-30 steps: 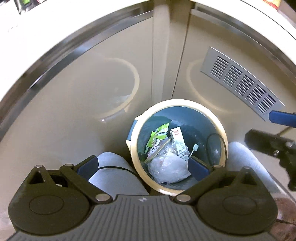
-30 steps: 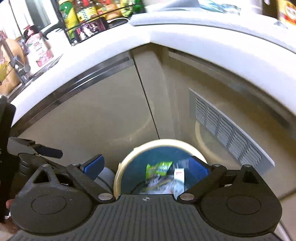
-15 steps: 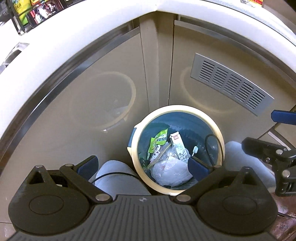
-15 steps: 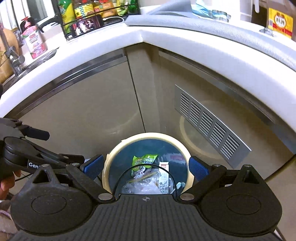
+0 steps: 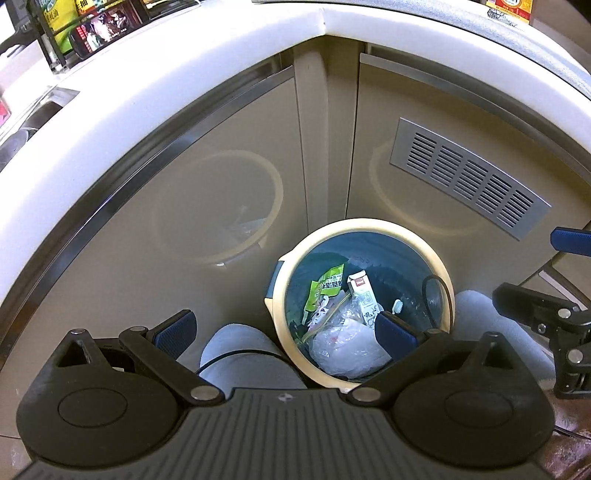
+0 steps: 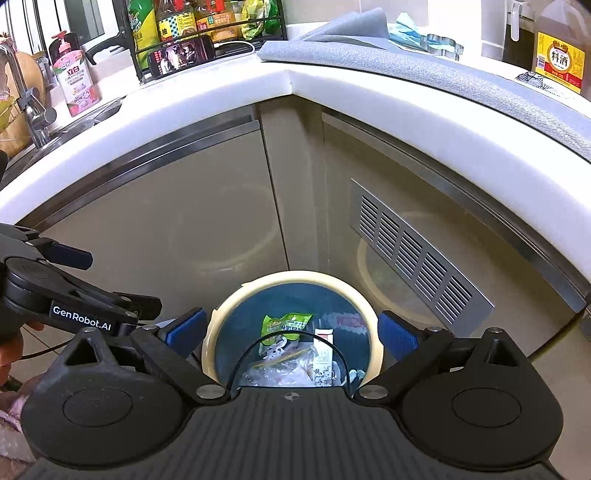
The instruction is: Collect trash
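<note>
At the far left of the right wrist view, a sink faucet (image 6: 27, 110) and a pink soap bottle (image 6: 75, 83) stand on a white countertop (image 6: 207, 107) that bends around an inside corner. Just right of them, a wire rack of bottles (image 6: 207, 22) holds a phone (image 6: 181, 53) propped at its front. Below the counter run beige cabinet doors (image 6: 177, 236). Low on the left, the left gripper (image 5: 284, 332) holds its blue-padded jaws wide apart with nothing between them; its left pad sits over the person's grey-clad knee (image 5: 240, 354) and its right pad overlaps the bin's opening. In the middle, on the floor in the cabinet corner, stands a round trash bin (image 5: 448, 280) with a cream rim and a dark blue liner. Inside it lie a green snack wrapper (image 5: 327, 282), a small white carton (image 5: 364, 295), and crumpled clear plastic (image 5: 343, 343). The right gripper (image 6: 291, 334) hovers above the bin, its jaws also spread wide and empty, one pad on either side of the rim. Right of the bin, a silver vent grille (image 6: 417, 251) is set in the cabinet door. On the counter at the far right lie a grey cloth (image 6: 424, 70) and a yellow-labelled bottle of cooking wine (image 6: 559, 55).
</note>
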### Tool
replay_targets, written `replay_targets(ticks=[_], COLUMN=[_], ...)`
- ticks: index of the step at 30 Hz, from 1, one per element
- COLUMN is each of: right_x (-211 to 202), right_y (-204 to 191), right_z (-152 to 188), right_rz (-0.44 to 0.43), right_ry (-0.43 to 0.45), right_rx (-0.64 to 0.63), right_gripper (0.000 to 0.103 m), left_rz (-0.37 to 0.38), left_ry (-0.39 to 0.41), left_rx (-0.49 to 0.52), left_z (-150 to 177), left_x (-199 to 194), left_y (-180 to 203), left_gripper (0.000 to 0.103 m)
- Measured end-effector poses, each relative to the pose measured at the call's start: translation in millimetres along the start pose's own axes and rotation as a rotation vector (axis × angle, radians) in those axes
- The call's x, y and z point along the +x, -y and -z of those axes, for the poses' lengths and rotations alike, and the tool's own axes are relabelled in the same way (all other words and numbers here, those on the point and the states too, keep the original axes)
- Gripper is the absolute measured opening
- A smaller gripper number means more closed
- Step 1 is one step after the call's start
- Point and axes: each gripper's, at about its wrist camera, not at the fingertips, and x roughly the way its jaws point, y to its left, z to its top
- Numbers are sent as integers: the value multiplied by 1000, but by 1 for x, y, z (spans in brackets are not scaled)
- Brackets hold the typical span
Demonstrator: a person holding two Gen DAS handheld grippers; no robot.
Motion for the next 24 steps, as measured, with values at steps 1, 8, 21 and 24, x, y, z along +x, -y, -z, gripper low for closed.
replay_targets(ticks=[1,8,21,24], right_x=[0,3,11,12], right_y=[0,-1,1,2], right_z=[0,0,1,1], right_rz=[0,-4,-12,-13], right_ry=[-1,-13,-41,-44], right_rx=[-1,-6,7,7], right_gripper=[99,100,101,102], left_rz=[-1,-5,-16,-24], left_ry=[1,7,4,7], left_rx=[0,1,2,3], left_z=[0,1,-1,-2], left_x=[-1,-2,1,2], left_y=[1,0,-3,-4], left_gripper=[103,103,103,103])
